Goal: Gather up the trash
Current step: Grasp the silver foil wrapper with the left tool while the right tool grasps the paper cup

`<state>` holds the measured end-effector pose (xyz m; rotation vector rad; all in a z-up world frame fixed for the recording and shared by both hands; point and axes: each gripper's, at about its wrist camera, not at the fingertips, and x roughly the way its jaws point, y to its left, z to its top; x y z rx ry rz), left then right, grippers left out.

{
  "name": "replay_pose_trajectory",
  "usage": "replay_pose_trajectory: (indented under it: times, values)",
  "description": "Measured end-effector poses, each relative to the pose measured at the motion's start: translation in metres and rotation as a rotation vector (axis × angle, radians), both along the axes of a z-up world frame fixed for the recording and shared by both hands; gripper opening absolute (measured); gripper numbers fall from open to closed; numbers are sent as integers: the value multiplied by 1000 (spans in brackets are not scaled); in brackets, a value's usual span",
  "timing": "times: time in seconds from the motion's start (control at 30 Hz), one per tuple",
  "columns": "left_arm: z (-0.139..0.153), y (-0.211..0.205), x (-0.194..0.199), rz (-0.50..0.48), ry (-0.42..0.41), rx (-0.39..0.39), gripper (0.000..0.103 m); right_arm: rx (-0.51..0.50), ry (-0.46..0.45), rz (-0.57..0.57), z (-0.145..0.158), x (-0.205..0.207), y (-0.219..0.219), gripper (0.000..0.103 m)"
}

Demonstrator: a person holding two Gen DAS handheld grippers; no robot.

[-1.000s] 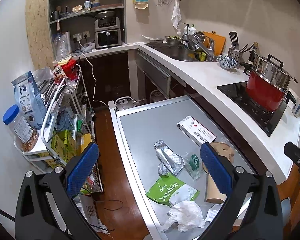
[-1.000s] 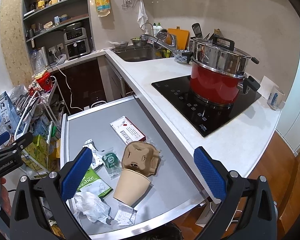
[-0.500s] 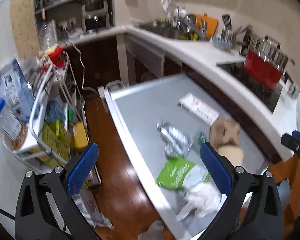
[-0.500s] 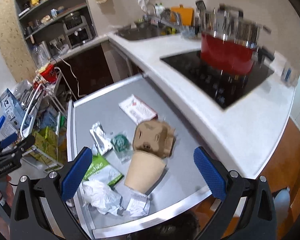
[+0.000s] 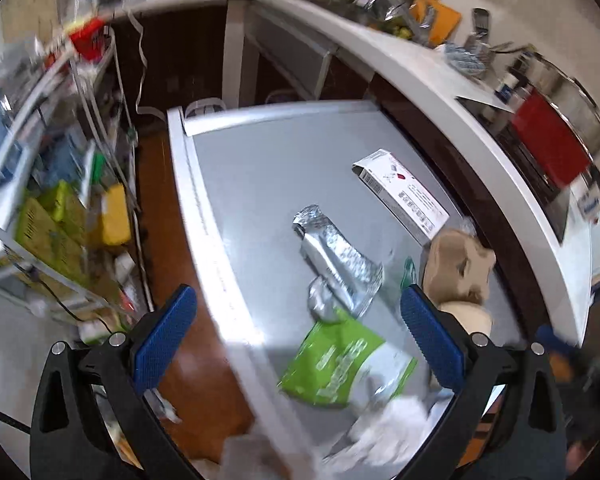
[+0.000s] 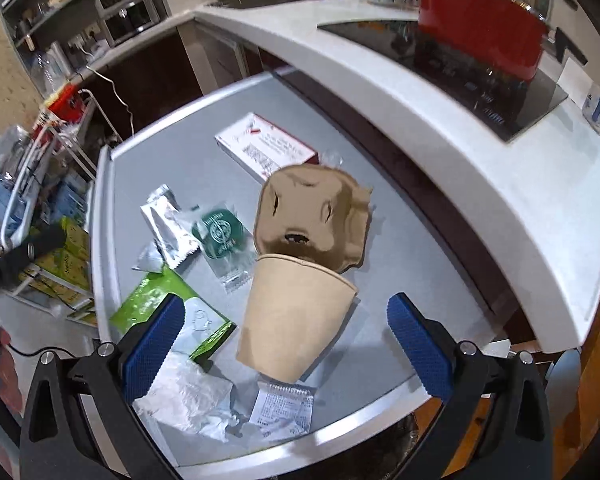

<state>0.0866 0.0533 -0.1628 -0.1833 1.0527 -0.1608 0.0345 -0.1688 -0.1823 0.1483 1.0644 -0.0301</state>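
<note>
Brown paper cup (image 6: 296, 316), lying on its side on the grey table (image 6: 384, 248), rim against a crumpled cardboard tray (image 6: 314, 216). Right gripper (image 6: 286, 334) spread wide, straddling the cup, likely lining up a grasp. Left gripper (image 5: 300, 330) also spread, empty, above green packet (image 5: 340, 360).

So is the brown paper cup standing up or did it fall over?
Fallen over. The paper cup lies on its side on the grey table, its rim against a crumpled brown lid.
</note>
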Motion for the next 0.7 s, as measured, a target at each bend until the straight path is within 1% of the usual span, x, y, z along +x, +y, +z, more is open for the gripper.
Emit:
replay_pose_trajectory:
  times: [0.13,0.2,0.23,0.27,0.4,0.47,0.53,0.63,0.7]
  values:
    - [-20,-13,32,20,76,-68,101,-4,23,-10,-14,12,3,99]
    - [-32,-20,45,36,112,-66,94,12,33,-25,-18,16,0,99]
    - [-40,-23,52,38,140,-64,84,35,45,-40,-22,19,-1,99]
    - [-46,-26,57,39,166,-67,83,51,60,-58,-25,21,-3,99]
    - [-63,-33,70,38,232,-90,83,96,101,-108,-39,23,-6,99]
    - [-68,-39,73,34,239,-73,83,111,120,-116,-47,25,-5,99]
    - [-73,-42,76,30,248,-53,83,107,134,-118,-53,27,-2,94]
    - [-80,-44,79,44,263,-34,83,104,161,-117,-61,29,-1,90]
    - [-86,-43,81,47,279,-37,74,112,175,-119,-66,29,-1,85]
